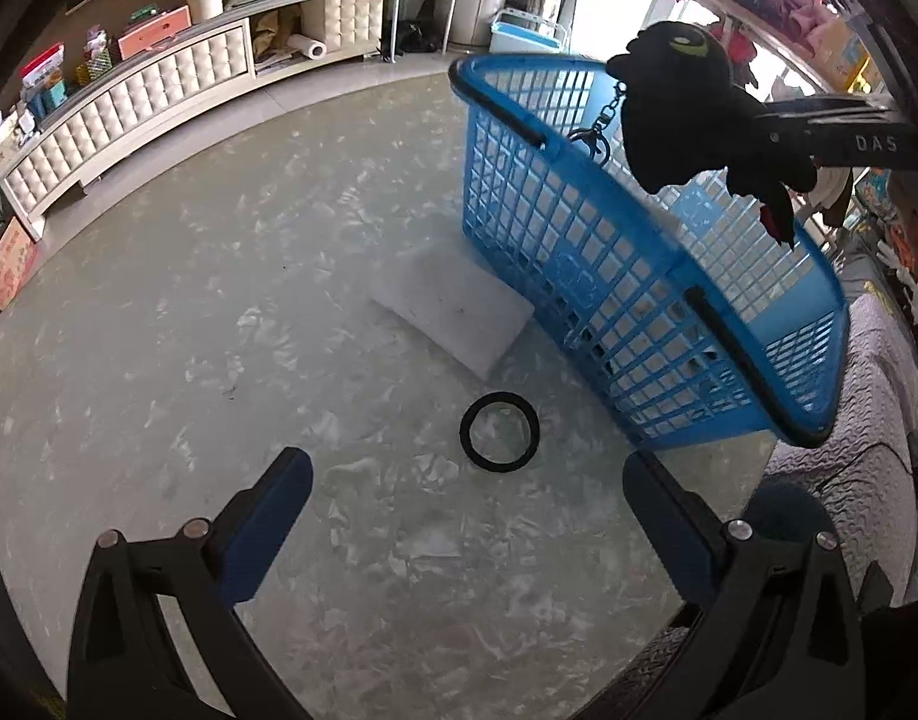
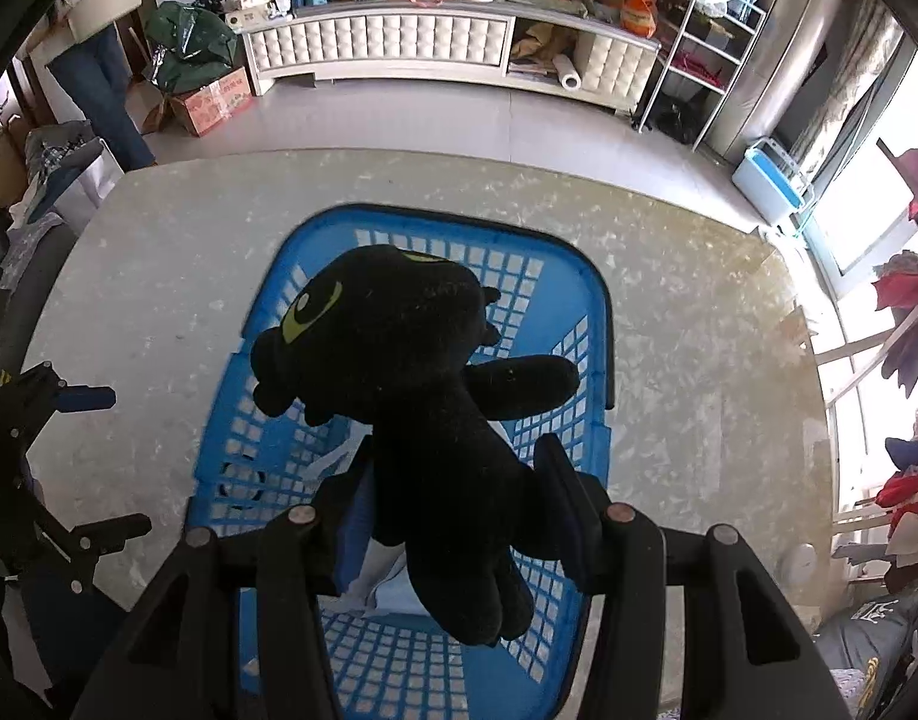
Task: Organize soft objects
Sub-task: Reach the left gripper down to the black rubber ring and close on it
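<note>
Since the whole point is getting the soft stuff tidied away, the right gripper (image 2: pixel 459 504) has the black plush toy (image 2: pixel 411 372) clamped round its middle and dangling right over the open blue basket (image 2: pixel 585 336), head and arm flopping forward. Makes sense to hold it by the body, it hangs clear of the rim that way. There's a keychain clip (image 1: pixel 597 132) swinging off it too, which I'd guess could snag the mesh. The left gripper (image 1: pixel 465 480) is empty, jaws spread wide, hovering above the marble-look table (image 1: pixel 159 360) near a black ring (image 1: pixel 500 431). A white pad (image 1: pixel 453 306) sits beside the basket.
</note>
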`<state>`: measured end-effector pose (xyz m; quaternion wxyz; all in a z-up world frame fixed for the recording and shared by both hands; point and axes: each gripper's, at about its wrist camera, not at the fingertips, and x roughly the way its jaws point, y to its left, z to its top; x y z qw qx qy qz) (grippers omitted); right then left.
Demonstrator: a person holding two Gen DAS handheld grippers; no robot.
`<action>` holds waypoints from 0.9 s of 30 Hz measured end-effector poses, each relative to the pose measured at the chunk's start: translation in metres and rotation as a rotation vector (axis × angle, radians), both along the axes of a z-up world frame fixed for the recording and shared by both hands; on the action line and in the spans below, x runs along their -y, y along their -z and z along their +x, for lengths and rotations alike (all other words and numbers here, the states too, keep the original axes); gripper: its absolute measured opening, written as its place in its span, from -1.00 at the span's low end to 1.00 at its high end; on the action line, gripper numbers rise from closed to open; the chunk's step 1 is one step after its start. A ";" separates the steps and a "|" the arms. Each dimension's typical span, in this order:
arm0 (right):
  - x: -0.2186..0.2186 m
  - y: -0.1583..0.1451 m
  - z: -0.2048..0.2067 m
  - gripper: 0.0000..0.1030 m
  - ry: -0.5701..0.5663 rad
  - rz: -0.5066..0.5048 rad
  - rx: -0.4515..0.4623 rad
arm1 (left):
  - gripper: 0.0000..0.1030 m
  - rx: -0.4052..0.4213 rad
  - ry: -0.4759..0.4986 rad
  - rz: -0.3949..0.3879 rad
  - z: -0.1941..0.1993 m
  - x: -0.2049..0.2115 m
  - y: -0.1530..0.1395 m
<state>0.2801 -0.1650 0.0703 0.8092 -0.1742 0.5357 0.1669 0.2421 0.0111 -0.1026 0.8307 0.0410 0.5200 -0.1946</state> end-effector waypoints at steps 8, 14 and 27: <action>0.002 0.020 0.007 -0.06 0.021 0.006 -0.039 | 1.00 -0.056 0.040 0.015 0.017 0.009 0.033; 0.003 0.022 0.007 -0.05 0.036 0.015 -0.048 | 1.00 -0.077 0.075 0.048 0.023 0.020 0.055; 0.003 0.028 0.004 -0.05 0.046 0.024 -0.067 | 0.60 -0.091 0.102 0.097 0.036 0.039 0.080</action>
